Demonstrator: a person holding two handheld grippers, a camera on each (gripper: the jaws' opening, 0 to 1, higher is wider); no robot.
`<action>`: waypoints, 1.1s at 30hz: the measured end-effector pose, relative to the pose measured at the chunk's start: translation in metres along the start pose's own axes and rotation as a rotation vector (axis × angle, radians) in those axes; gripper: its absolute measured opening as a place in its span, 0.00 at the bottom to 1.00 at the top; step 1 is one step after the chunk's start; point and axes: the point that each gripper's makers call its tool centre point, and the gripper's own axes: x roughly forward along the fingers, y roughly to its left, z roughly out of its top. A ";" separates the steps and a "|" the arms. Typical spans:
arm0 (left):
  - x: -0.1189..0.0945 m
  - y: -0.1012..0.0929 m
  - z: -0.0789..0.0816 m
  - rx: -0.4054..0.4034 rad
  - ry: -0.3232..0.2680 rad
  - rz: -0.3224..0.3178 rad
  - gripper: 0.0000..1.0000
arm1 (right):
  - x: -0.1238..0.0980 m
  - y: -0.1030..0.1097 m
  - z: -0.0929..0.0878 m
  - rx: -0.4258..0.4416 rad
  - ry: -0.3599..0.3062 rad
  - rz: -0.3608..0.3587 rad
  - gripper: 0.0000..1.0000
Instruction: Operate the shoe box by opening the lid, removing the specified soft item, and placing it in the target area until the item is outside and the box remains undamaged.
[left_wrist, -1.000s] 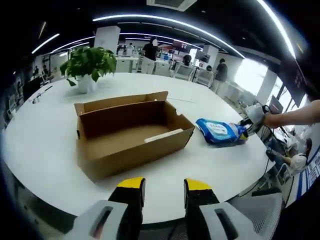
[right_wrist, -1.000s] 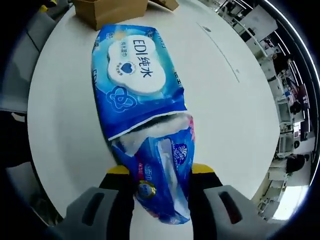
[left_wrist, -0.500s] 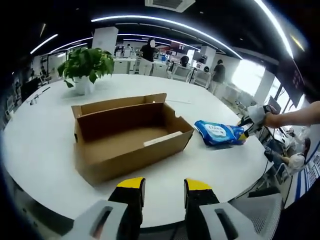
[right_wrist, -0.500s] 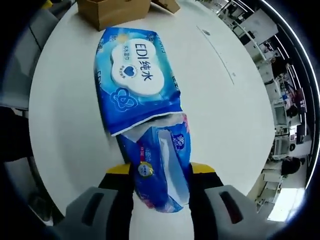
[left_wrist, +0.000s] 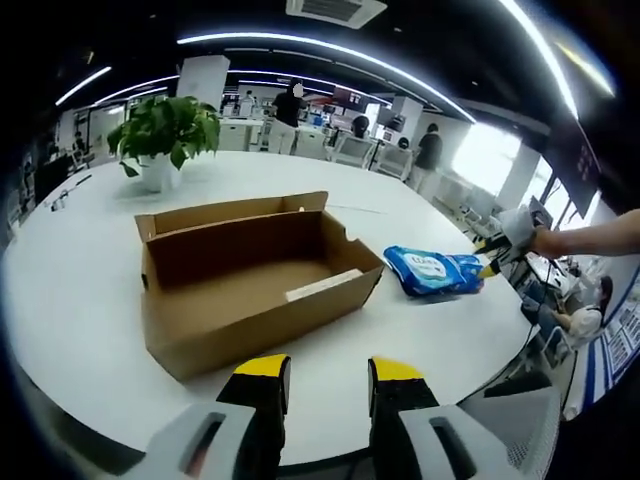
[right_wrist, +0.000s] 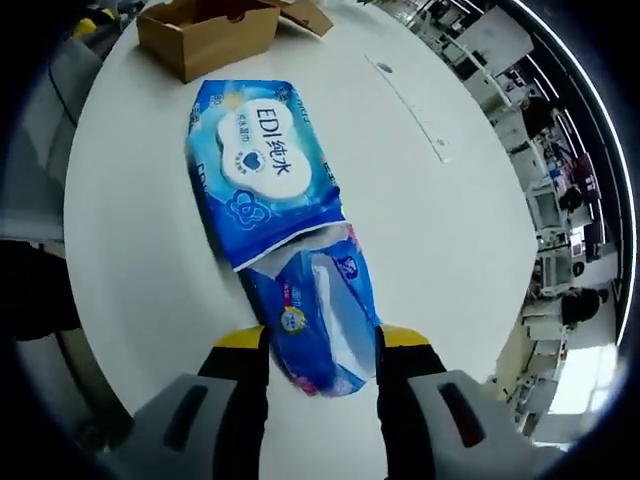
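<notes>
The shoe box stood open on the round white table, its lid flap upright along the far side and a pale strip lying inside on the floor of the box. The blue wipes pack lay flat on the table outside the box, near its right end but apart from it, with bare tabletop between them.

In the right gripper view, the right tongs sat parted to either side of the pack's crumpled tail end, which lay between the yellow tips; whether the tips pressed it could not be told. That end lay near the table's rim, and wide open tabletop stretched beyond the pack toward the box corner.

In the left gripper view, the left tongs hung released over the near table edge, grasping nothing, short of the box's front wall. A potted plant stood well beyond the box. A gloved hand held the right gripper at the pack's far end.
</notes>
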 end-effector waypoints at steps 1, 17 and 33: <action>0.000 0.001 0.000 -0.002 -0.001 -0.001 0.31 | -0.001 0.000 0.001 0.027 -0.009 -0.001 0.39; -0.015 0.021 -0.006 -0.007 -0.002 -0.021 0.31 | -0.034 0.021 0.048 0.306 -0.225 0.020 0.44; -0.017 0.035 -0.003 -0.024 -0.026 -0.038 0.31 | -0.043 0.059 0.113 0.331 -0.293 0.075 0.44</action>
